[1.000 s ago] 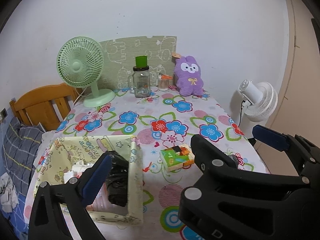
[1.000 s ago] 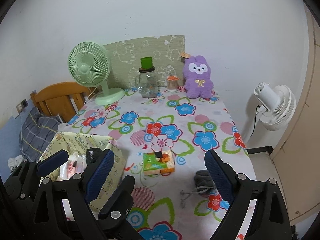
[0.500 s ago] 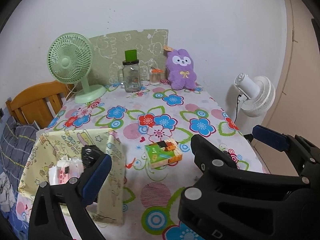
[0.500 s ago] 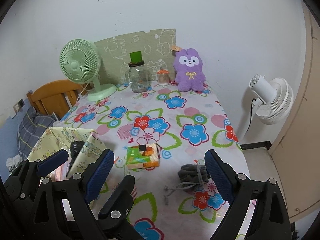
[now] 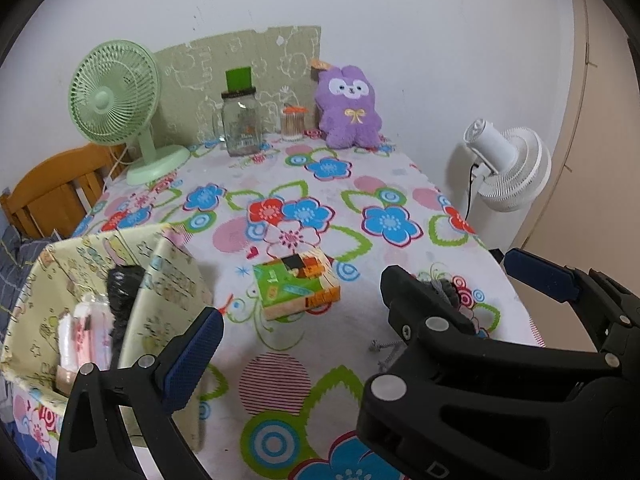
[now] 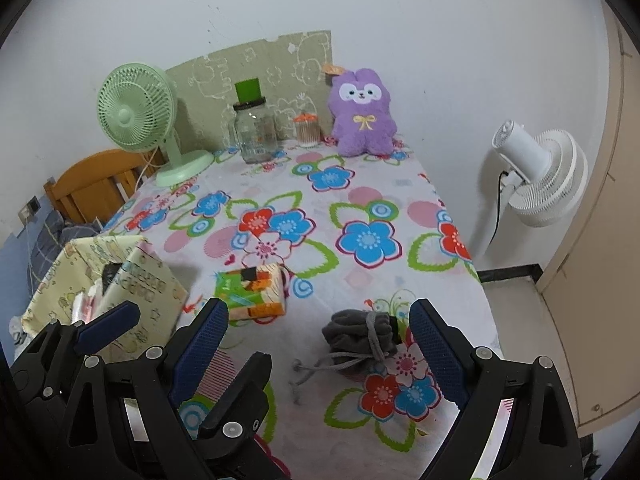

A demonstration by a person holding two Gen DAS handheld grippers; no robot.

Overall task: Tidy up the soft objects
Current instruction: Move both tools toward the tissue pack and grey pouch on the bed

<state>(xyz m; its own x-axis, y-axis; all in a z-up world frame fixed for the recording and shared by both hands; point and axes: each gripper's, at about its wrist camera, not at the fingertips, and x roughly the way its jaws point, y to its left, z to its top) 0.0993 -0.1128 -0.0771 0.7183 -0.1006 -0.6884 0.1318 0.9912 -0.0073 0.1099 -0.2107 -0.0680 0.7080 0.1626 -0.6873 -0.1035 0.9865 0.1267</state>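
Presently: right claw (image 6: 316,344) spread, empty, straddling grey pouch (image 6: 360,338) for pickup; left claw (image 5: 360,300) spread, near bin (image 5: 168,280)

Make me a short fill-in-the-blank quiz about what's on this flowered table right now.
1. The plush bunny at the back of the table is ____ in color.
2. The gray drawstring pouch lies between the fingers of the ____ gripper.
3. The desk fan standing on the table is ____, unlike the white fan on the floor.

Missing words: purple; right; green
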